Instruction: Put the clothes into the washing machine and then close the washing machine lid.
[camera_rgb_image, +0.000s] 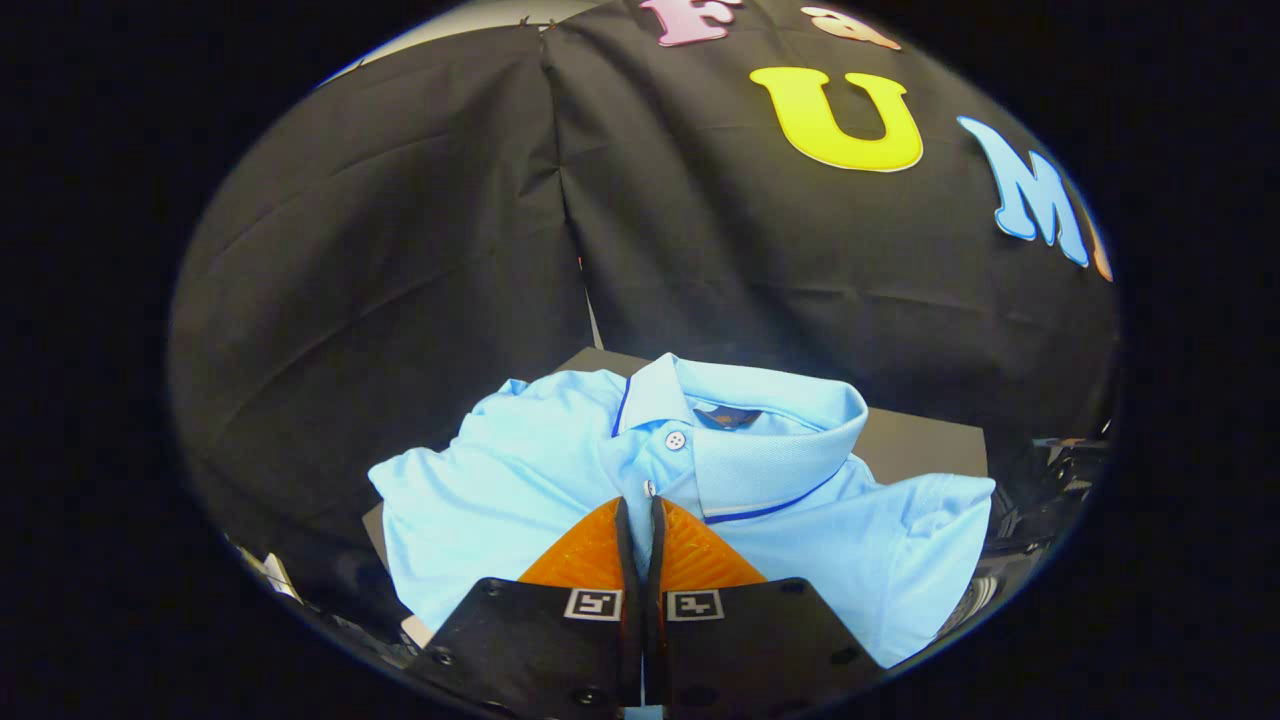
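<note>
A light blue polo shirt (500, 470) with a dark blue trim line lies spread on a dark flat surface (920, 445). Its collar (770, 420) points away from me and its sleeves hang out to both sides. My gripper (640, 505) is down on the shirt's front placket, just below the collar buttons. The two fingers stand almost together, and a thin strip of the blue cloth shows pinched between them.
The booth's black cloth wall (400, 250) hangs close behind the surface. Dark shiny parts (1050, 490), too unclear to name, show past the shirt's right sleeve. A small pale object (272, 578) sits low beyond the left sleeve.
</note>
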